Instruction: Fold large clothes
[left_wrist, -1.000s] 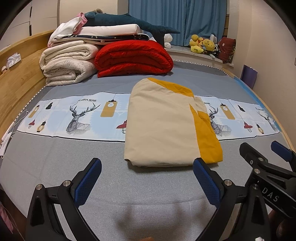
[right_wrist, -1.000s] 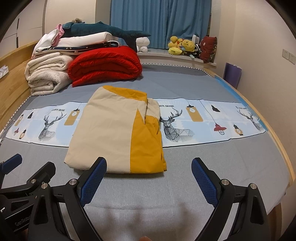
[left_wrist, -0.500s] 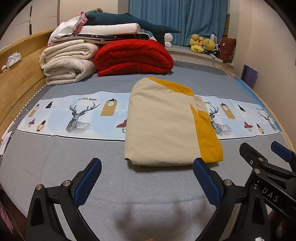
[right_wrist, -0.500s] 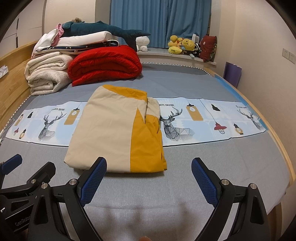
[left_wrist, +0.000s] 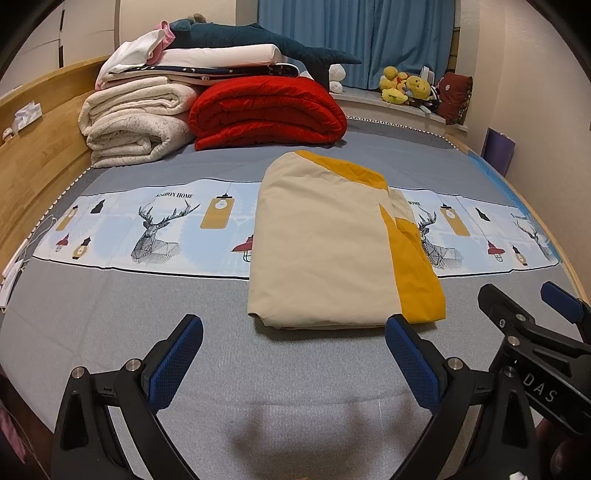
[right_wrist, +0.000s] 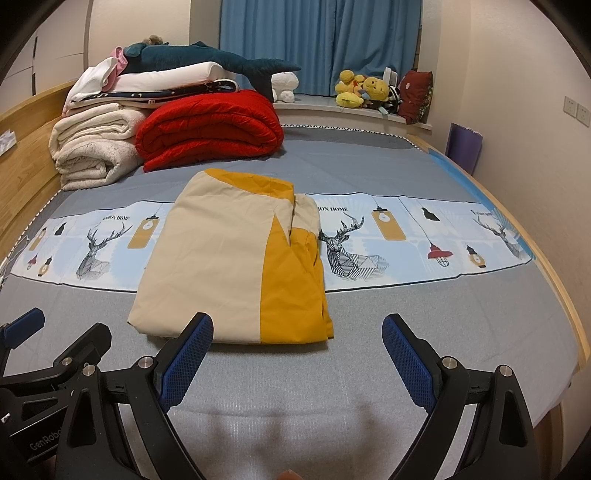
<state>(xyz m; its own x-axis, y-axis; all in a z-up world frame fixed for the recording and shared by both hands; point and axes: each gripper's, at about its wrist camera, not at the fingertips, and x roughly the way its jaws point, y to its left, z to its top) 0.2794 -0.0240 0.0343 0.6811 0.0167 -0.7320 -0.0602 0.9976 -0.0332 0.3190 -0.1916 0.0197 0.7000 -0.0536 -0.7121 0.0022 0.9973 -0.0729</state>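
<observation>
A cream and mustard-yellow garment (left_wrist: 332, 240) lies folded into a flat rectangle in the middle of the grey bed (left_wrist: 110, 325). It also shows in the right wrist view (right_wrist: 236, 266). My left gripper (left_wrist: 293, 354) is open and empty, hovering just short of the garment's near edge. My right gripper (right_wrist: 297, 354) is open and empty too, beside the left one and near the garment's yellow corner. Each gripper shows at the edge of the other's view.
A red quilt (left_wrist: 266, 110) and a stack of cream blankets (left_wrist: 136, 125) fill the far left of the bed, with a plush shark on top. A wooden headboard (left_wrist: 33, 147) runs along the left. Plush toys sit on the far sill (right_wrist: 365, 92).
</observation>
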